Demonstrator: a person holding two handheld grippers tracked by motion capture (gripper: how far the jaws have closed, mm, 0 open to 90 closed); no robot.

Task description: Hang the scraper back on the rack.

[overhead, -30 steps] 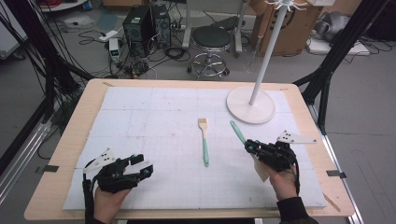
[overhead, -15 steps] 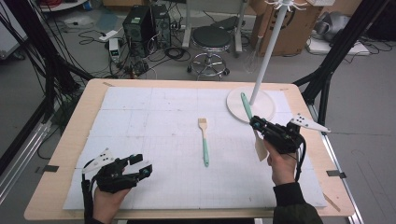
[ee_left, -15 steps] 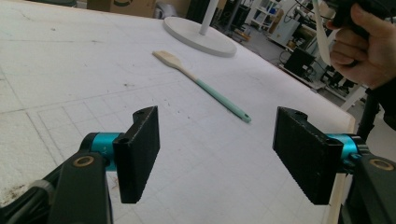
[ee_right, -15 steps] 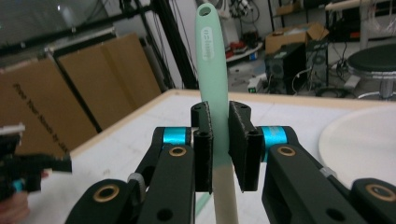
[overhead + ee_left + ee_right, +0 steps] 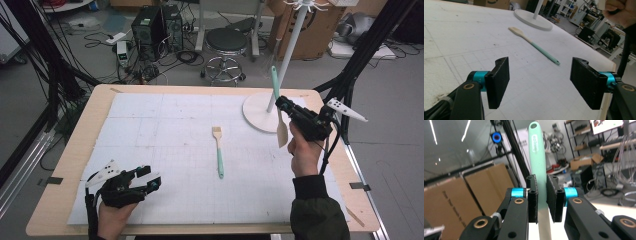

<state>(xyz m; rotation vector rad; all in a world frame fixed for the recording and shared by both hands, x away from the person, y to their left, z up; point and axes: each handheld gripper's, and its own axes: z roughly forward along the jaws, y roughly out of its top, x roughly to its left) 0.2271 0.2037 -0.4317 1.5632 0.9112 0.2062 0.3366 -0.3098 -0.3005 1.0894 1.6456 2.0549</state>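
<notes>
Mint-green and pale wood, the spatula (image 5: 278,107) stands nearly upright in the right gripper (image 5: 292,111), handle end up and wooden blade down; in the right gripper view the two black jaws are clamped on the handle (image 5: 538,157) where green meets wood. The spatula hangs just in front of the pole of the white hanging stand (image 5: 260,112), above the near edge of its round base, clear of the table (image 5: 70,165).

The step in hand looks like lifting the spatula to hang it on the stand; the hooks at the top of the pole (image 5: 300,6) are well above the handle end, so the lift is only partly made. The next move, as I judge it, calls for raising the handle to hook height, keeping it upright, and lining the small hole in the handle end with one hook; a tilt or a loosened grip could let it slide.

A second utensil, a small brush (image 5: 218,150) with the same green handle, lies flat on the table to the left of the stand's base, untouched; it would likely be next.

The left gripper (image 5: 146,177) rests low at the near edge of the table, far from the stand; its jaws stand apart with nothing between them.
</notes>
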